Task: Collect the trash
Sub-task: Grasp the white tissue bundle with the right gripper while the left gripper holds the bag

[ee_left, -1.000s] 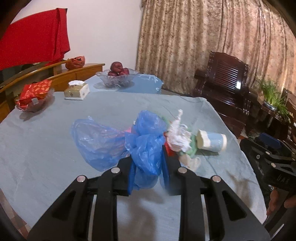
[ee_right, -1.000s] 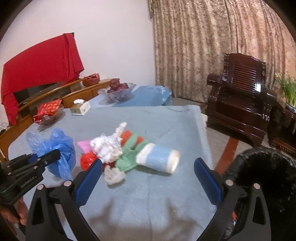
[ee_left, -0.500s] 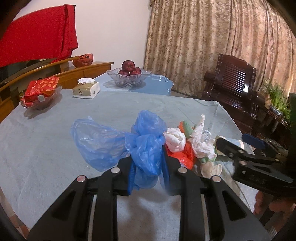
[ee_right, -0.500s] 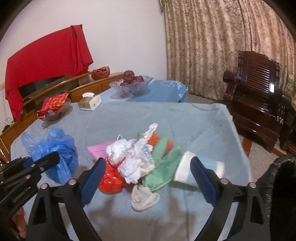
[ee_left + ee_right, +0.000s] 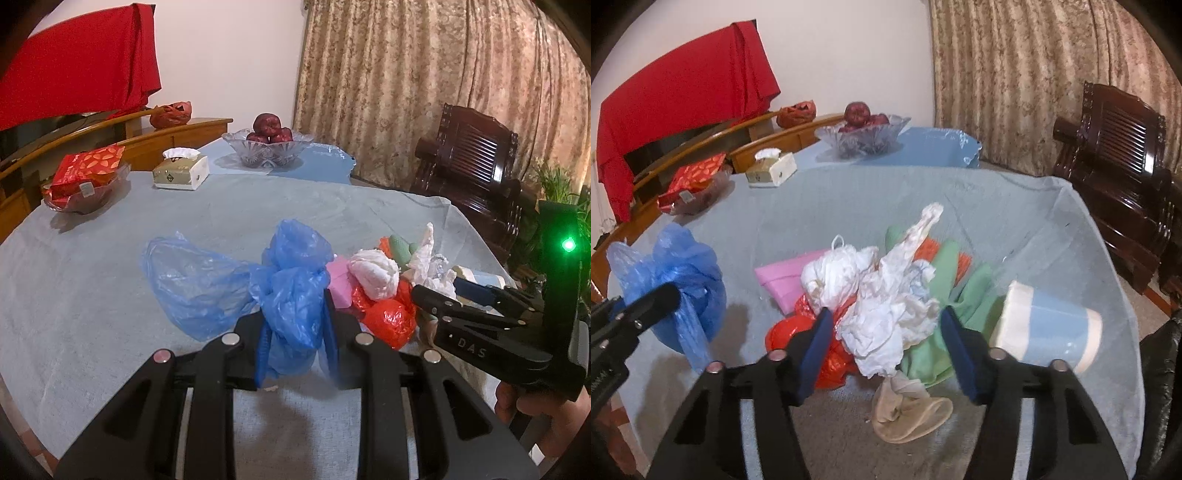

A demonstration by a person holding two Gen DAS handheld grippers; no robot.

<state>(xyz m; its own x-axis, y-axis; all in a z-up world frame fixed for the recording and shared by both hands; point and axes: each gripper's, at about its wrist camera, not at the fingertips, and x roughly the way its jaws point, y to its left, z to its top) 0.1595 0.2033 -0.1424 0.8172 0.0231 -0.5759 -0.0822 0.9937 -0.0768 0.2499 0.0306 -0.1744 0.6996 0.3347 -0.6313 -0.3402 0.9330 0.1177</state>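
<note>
Left tongs (image 5: 295, 350) pinching blue plastic bag (image 5: 291, 291), low centre of frame. Right tongs (image 5: 886, 354) closing around crumpled white wrapper (image 5: 886, 317), not yet pressing. Trash pile (image 5: 923, 295) lying mid-frame on grey-clothed surface (image 5: 849, 195), paper cup (image 5: 1049, 325) toppled at right.

A: I see a translucent blue plastic bag (image 5: 291, 288), a crumpled white tissue (image 5: 886, 317), a shiny red wrapper (image 5: 798, 332), green cloth (image 5: 964, 295) and a pink sheet (image 5: 783, 277).

B: I note a pale blue cup (image 5: 1049, 325) with cream ends, on a grey-blue tablecloth (image 5: 849, 199); beige floral-patterned curtains (image 5: 424, 74).
</note>
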